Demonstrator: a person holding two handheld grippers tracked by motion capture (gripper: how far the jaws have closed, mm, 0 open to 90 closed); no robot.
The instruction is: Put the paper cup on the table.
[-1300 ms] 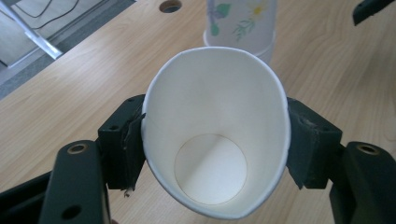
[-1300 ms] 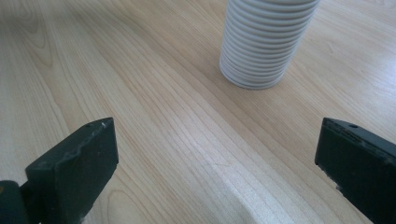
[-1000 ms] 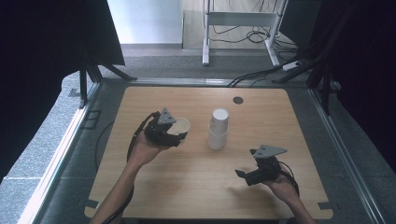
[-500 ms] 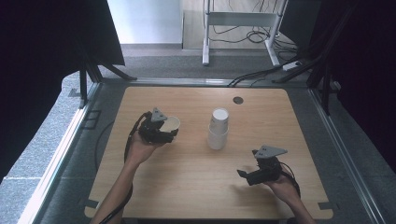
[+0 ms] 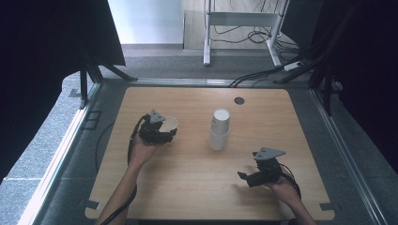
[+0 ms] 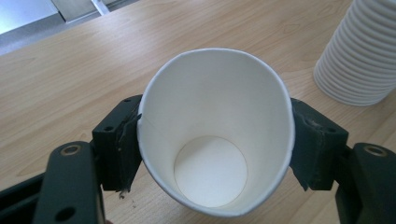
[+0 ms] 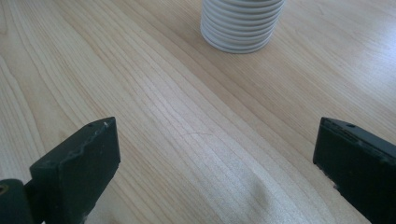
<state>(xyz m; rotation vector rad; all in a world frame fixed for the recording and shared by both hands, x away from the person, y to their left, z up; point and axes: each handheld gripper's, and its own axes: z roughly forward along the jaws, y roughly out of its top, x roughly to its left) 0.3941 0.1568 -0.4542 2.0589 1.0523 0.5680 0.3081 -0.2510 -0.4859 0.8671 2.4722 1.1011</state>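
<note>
The left gripper [image 6: 215, 154] has one paper cup [image 6: 217, 135] squeezed between its pads — the rim is pressed oval, and the cup's outer wall and base are hidden in the left gripper view. It sits left of the single stack of cups [image 5: 219, 130] standing mid-table [image 5: 187, 183]; the stack's top is cut off in both gripper views, so its ribbed rims are too fine to count. The right gripper [image 5: 247, 177] hovers near the front right, jaws wide apart and holding nothing.

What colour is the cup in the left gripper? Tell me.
White, inside and out. The cup shows best in the left gripper view, squeezed between the black jaws.
</note>
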